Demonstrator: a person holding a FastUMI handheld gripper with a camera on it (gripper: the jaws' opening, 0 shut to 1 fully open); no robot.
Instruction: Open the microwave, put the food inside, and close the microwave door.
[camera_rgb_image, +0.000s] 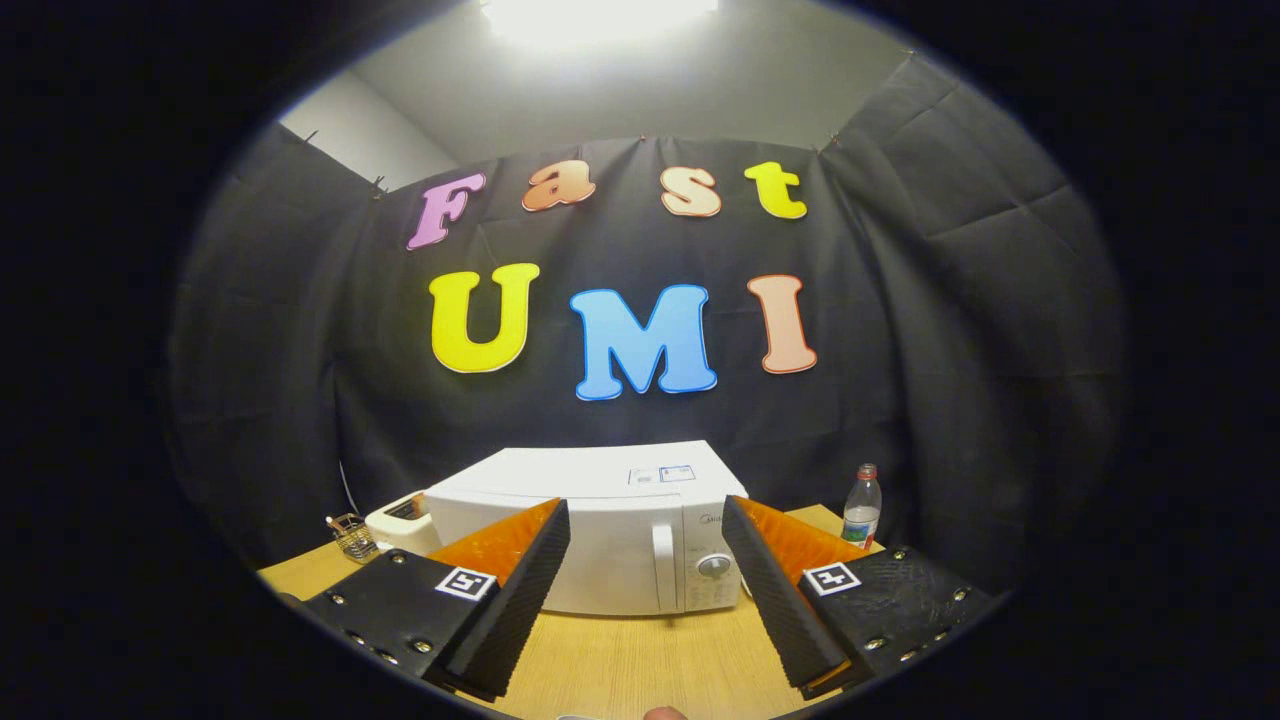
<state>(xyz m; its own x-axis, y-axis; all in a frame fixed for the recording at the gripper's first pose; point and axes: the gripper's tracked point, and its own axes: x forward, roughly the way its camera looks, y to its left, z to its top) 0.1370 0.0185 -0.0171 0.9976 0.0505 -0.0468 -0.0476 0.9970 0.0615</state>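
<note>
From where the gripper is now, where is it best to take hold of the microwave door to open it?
Grip the upright handle on the microwave door, beside the dial. It stands vertical and proud of the door, so probably come straight from the front, one finger on each side. The gripper is open and empty, the handle beyond its fingers.
</note>
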